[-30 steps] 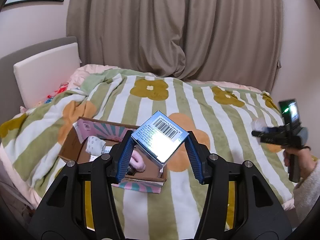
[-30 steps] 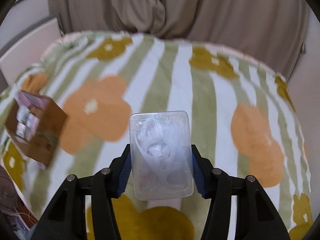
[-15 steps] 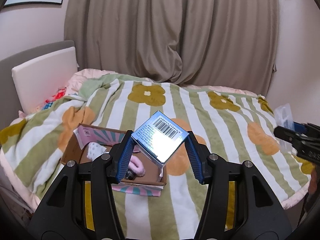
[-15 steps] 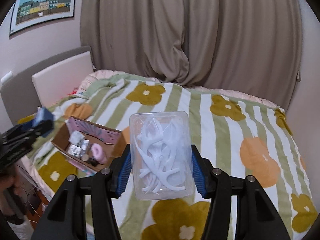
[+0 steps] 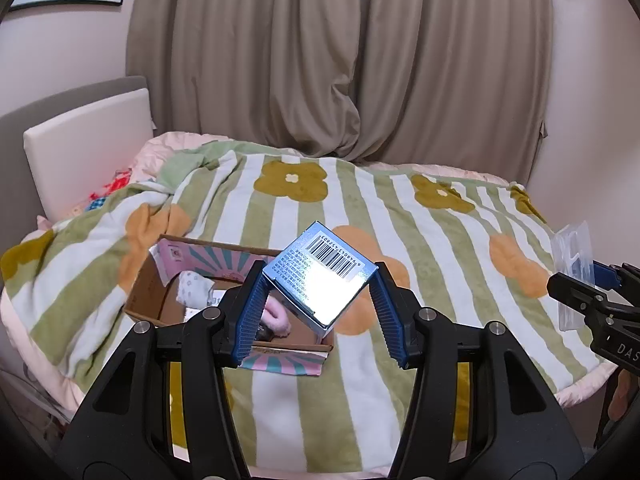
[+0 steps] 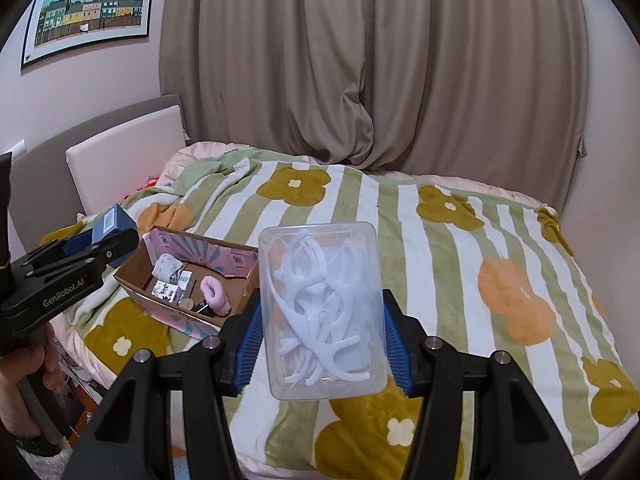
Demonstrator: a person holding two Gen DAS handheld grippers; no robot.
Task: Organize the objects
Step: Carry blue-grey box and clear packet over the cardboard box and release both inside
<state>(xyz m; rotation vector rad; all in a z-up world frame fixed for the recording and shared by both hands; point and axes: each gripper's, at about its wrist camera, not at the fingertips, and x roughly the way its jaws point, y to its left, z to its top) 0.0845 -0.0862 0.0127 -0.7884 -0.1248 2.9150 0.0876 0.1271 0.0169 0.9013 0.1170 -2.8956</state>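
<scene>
My left gripper (image 5: 320, 312) is shut on a small blue box (image 5: 320, 276) with a barcode, held tilted in the air above and in front of an open cardboard box (image 5: 152, 292) on the bed. My right gripper (image 6: 322, 328) is shut on a clear plastic case of white floss picks (image 6: 324, 312), held above the blanket to the right of the cardboard box (image 6: 132, 276). The cardboard box holds a pink fuzzy ring (image 6: 216, 294), a rolled sock (image 6: 166, 266) and small cartons. The left gripper with the blue box (image 6: 112, 222) also shows in the right wrist view, and the right gripper with the case (image 5: 574, 256) in the left wrist view.
A striped green and white blanket with flowers (image 5: 400, 208) covers the bed. A white headboard cushion (image 5: 88, 144) stands at the left. Brown curtains (image 5: 340, 60) hang behind. The bed's front edge (image 5: 320, 468) is near me. A framed picture (image 6: 88, 8) hangs on the wall.
Both grippers have pulled back and up from the bed while keeping their loads. The right wrist view has swung from looking down at the blanket to looking across the whole bed.
</scene>
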